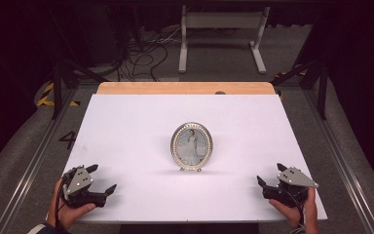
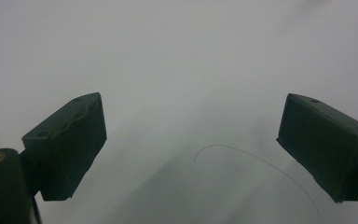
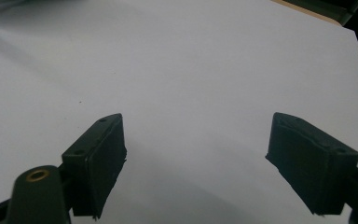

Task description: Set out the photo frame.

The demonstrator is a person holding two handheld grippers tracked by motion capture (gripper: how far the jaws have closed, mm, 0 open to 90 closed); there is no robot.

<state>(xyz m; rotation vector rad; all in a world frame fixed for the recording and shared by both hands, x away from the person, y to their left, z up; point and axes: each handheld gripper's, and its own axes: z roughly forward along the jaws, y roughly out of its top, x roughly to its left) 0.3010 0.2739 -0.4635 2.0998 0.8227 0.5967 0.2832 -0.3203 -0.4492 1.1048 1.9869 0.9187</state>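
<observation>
The work looks to be at its very start: both tools rest at the near corners of the white table point(image 1: 126, 126) and nothing has been picked up. The left gripper point(image 1: 103, 179) sits low on the surface with its jaws spread wide and nothing between them; its own view shows bare tabletop ahead and a thin hair-like curve point(image 2: 256, 161) lying just beyond the gap. The right gripper point(image 1: 271, 174) is likewise spread and empty, its jaws pointing inward across the table. The oval picture frame point(image 1: 191, 145) stands upright on small feet, ahead of and well to the right of the left gripper, ahead of and well to the left of the right gripper, roughly midway between the two and well apart from each. Judging from this layout, the step in hand is the approach to the frame. The next move probably calls for bringing one gripper forward and inward until the frame's beaded rim sits between the open jaws, closing gently on the edge. A free-standing frame may tip if nudged, so the other gripper could steady it.
</observation>
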